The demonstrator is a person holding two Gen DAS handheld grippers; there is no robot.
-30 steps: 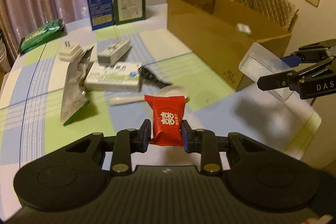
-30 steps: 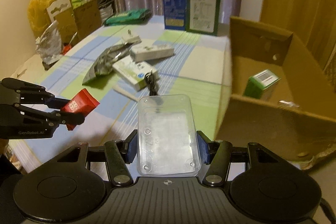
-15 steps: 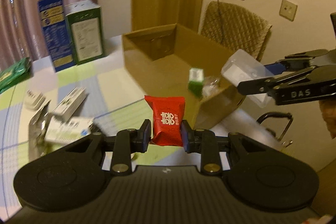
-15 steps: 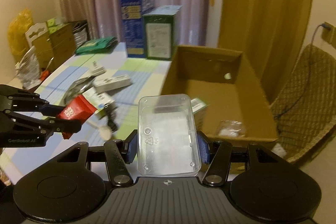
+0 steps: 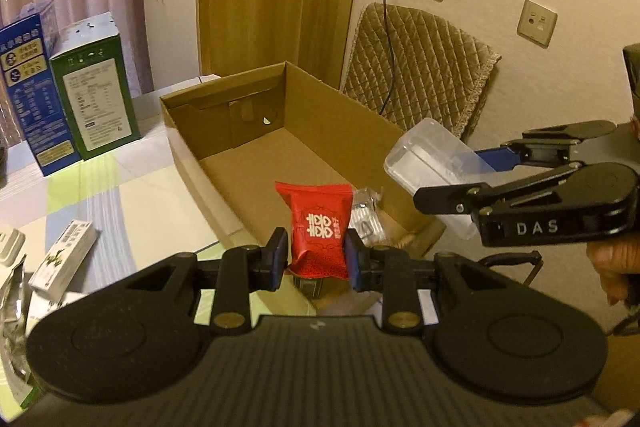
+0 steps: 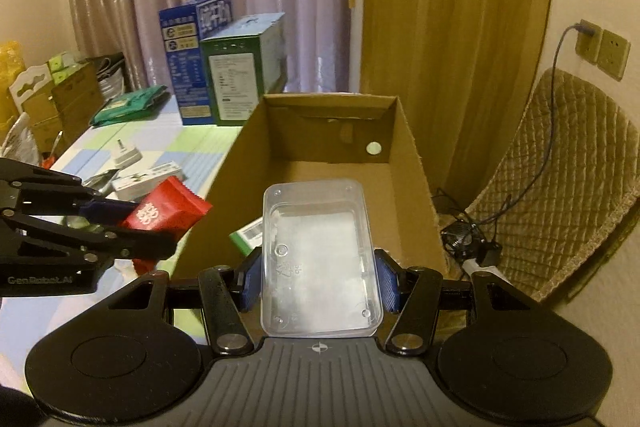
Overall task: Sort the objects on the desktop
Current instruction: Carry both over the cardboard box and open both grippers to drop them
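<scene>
My left gripper [image 5: 316, 259] is shut on a red snack packet [image 5: 318, 227], held above the near end of the open cardboard box [image 5: 256, 147]. It also shows in the right wrist view [image 6: 164, 213]. My right gripper [image 6: 320, 279] is shut on a clear plastic container [image 6: 320, 259], held over the box [image 6: 408, 163]; the container also shows in the left wrist view [image 5: 432, 163]. Inside the box lie a small green carton [image 6: 246, 235] and a clear bag [image 5: 366, 215].
On the table left of the box lie white medicine boxes [image 5: 64, 255], a white plug [image 6: 126, 155] and a green packet [image 6: 128, 105]. A blue box [image 6: 192, 47] and a green box [image 6: 240, 67] stand at the back. A padded chair [image 6: 560, 179] stands right of the box.
Both grippers have swung right, from over the table to over the cardboard box, each still holding its object. The box interior now fills both views.
</scene>
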